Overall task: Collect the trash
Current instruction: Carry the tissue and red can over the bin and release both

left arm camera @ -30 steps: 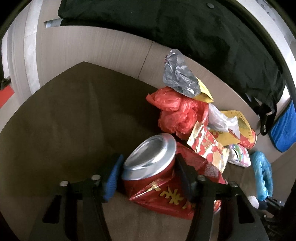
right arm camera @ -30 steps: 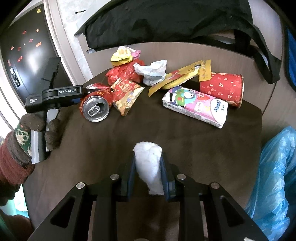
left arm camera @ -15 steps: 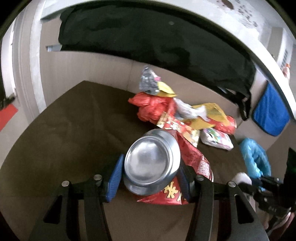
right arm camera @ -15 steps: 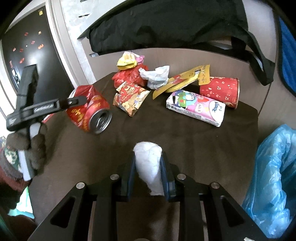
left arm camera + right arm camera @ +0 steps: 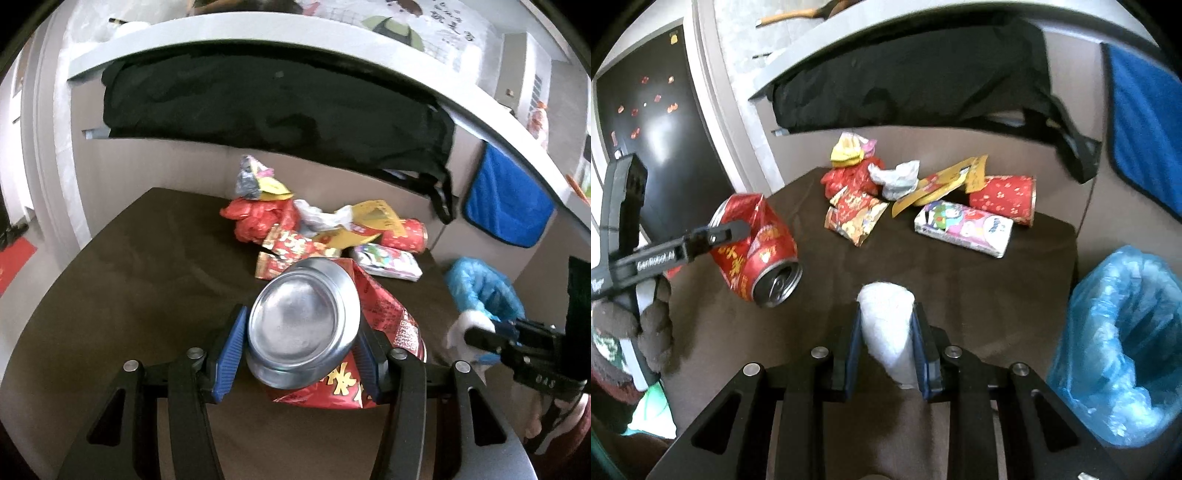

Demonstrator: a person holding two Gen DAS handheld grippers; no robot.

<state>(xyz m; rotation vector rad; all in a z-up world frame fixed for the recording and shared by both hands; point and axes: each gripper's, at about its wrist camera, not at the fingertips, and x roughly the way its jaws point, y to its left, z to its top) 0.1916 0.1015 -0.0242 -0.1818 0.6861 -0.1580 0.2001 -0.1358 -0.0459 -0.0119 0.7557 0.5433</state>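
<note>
Above the brown table (image 5: 960, 280), near its left edge, my left claw (image 5: 301, 347) is clamped tight on a dented red can (image 5: 317, 332), lifted clear of the surface, silver base toward my left camera and open top tipped down toward the table. My right claw (image 5: 886, 332) is closed on a white wad (image 5: 888, 325), held over the table's near part. At the table's far side lies the rest of the trash: a red bag (image 5: 849, 177) with a yellow wrapper (image 5: 847, 149) on top, a red snack packet (image 5: 855, 214) just in front, a white crumple (image 5: 897, 177), a yellow strip (image 5: 942, 184), a tissue pack (image 5: 964, 229) and a red cup (image 5: 1004, 199) on its side, touching or nearly so. Bare cloth spreads wide between that pile and both claws. Off the table's right edge, just beside it, the blue bin bag (image 5: 1115, 332) stands open-mouthed. Behind the table's far edge hangs a black cloth (image 5: 905, 81), with a blue towel (image 5: 1145, 129) to its right.
</note>
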